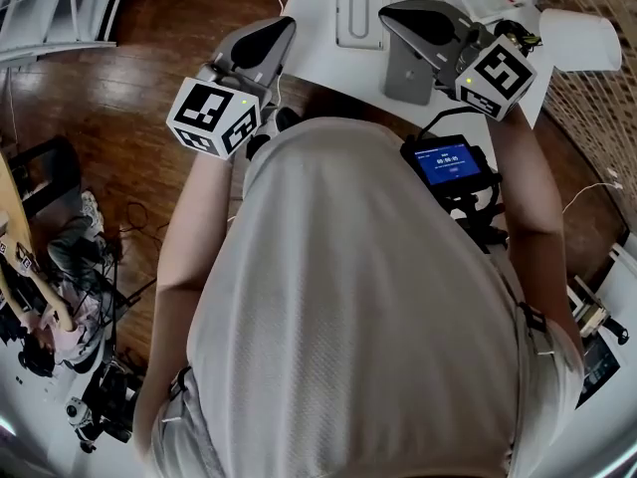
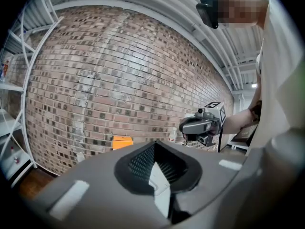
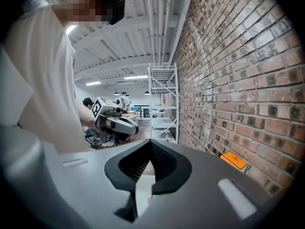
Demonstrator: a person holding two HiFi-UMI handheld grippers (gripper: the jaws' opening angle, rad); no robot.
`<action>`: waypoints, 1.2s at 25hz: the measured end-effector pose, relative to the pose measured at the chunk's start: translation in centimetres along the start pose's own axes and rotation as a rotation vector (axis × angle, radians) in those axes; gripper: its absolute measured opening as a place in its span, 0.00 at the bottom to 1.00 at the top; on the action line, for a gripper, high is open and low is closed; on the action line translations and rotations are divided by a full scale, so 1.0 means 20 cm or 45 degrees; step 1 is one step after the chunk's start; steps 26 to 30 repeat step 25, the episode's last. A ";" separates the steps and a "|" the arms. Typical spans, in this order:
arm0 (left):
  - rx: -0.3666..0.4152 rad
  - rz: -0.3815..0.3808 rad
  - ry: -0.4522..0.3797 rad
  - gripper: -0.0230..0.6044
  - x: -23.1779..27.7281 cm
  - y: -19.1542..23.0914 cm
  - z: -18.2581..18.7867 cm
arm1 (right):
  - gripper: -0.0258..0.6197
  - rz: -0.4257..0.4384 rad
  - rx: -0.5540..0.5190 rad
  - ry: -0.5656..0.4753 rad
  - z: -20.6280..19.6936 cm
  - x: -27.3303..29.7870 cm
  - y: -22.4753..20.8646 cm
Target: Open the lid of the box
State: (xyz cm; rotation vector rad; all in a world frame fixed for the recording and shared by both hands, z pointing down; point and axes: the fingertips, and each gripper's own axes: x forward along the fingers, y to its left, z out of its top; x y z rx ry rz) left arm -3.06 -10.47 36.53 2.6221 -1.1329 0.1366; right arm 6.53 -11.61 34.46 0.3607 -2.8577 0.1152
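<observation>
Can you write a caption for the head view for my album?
A person holds the left claw and right claw, both shut and empty, near the white box on the table.

Brick wall (image 2: 119,70); white shelving (image 3: 162,101); wooden floor (image 1: 149,28).

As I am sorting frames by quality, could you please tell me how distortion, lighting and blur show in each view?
Head view: fisheye curves the edges, the white table is bright, the wooden floor dim. Left gripper view: the brick wall bulges strongly. Right gripper view: ceiling lights glare slightly; the brick wall looks sharp.
</observation>
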 end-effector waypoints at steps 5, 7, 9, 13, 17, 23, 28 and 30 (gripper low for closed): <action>-0.008 -0.002 0.018 0.04 -0.01 -0.01 -0.03 | 0.04 0.019 -0.003 -0.003 0.01 0.01 0.02; -0.009 -0.002 0.022 0.04 -0.02 -0.01 -0.04 | 0.04 0.026 -0.008 -0.006 0.02 0.01 0.03; -0.008 -0.003 0.022 0.04 -0.02 -0.01 -0.05 | 0.04 0.034 -0.014 -0.008 0.02 0.02 0.04; -0.008 0.000 0.020 0.04 -0.02 -0.01 -0.05 | 0.04 0.047 -0.016 -0.008 0.02 0.02 0.05; -0.012 0.007 0.017 0.04 -0.02 -0.01 -0.05 | 0.04 0.066 -0.022 0.001 0.02 0.03 0.07; -0.011 0.013 0.019 0.04 -0.03 -0.01 -0.05 | 0.04 0.077 -0.020 -0.003 0.02 0.04 0.07; -0.010 0.018 0.020 0.04 -0.04 -0.01 -0.05 | 0.04 0.081 -0.020 -0.001 0.01 0.04 0.08; -0.010 0.018 0.020 0.04 -0.04 -0.01 -0.05 | 0.04 0.081 -0.020 -0.001 0.01 0.04 0.08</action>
